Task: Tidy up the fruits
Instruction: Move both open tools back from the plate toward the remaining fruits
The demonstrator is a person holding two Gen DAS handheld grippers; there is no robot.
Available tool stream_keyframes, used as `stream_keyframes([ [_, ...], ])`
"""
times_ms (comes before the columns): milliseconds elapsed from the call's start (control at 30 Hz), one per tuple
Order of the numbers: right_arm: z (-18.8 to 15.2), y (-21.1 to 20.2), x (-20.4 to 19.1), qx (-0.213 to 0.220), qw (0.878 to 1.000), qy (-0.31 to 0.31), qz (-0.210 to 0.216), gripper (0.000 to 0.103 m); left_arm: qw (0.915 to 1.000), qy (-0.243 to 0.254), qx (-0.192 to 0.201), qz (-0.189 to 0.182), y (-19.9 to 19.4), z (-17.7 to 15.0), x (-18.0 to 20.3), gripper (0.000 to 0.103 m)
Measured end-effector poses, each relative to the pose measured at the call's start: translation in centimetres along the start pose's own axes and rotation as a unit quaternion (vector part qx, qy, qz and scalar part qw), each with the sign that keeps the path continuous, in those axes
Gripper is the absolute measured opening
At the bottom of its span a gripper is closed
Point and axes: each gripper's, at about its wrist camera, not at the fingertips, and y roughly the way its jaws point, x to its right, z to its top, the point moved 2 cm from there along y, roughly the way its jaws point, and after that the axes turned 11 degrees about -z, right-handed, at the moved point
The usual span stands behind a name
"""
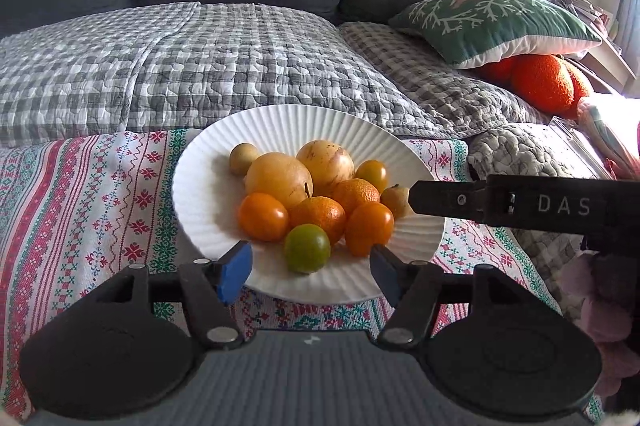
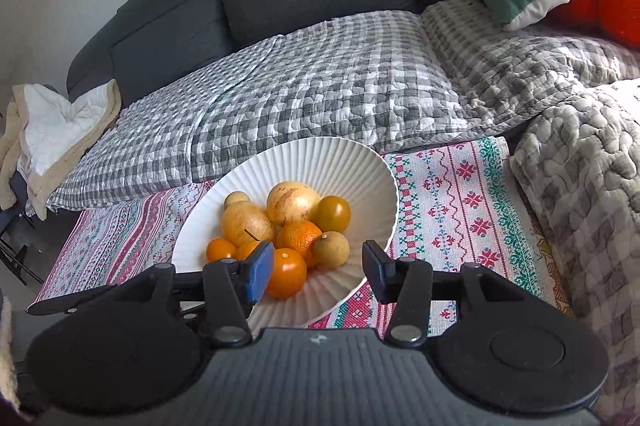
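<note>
Yellow, orange and green fruits [image 1: 308, 202] are sitting heaped in a white ribbed plate [image 1: 208, 194]; both grippers' fingers, left gripper [image 1: 310, 266] and right gripper [image 2: 318, 270], are hanging released just before them, gripping nothing.

Matt ribbed white plate [image 1: 208, 186], glossy smooth tomatoes [image 1: 263, 217], woven embroidered cloth [image 1: 100, 202], puckered quilt [image 1: 200, 66]

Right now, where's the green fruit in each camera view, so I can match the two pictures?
Left wrist view: the green fruit sits at the near edge of the pile, low centre.
Right wrist view: not visible.
Shared landmark: the white ribbed plate under the fruit.
</note>
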Motion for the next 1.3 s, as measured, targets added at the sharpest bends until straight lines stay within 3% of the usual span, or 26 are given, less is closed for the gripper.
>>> stream_keyframes([
  [100, -0.1, -0.3, -0.2, 0.001, 1.000, -0.006, -0.003, 0.060, 1.0000, 0.003, 0.002, 0.003, -1.0, -0.3, -0.1, 0.076],
  [667, -2.5, -3.8, -2.5, 0.018, 0.999, -0.038, -0.034, 0.092, 0.9992, 0.016, -0.015, 0.033, -7.5, -3.8, -2.3, 0.098],
  [933, -4.7, -5.4, -3.7, 0.022, 0.996, -0.073, -0.048, 0.098, 0.9986, 0.020, -0.021, 0.044, -9.8, -6.0, -2.9, 0.098],
  [1300, -9.2, -5.7, -3.6, 0.000, 0.989, -0.131, -0.071, 0.102, 0.9975, 0.008, -0.041, 0.057, -10.2, -9.0, -4.5, 0.098],
])
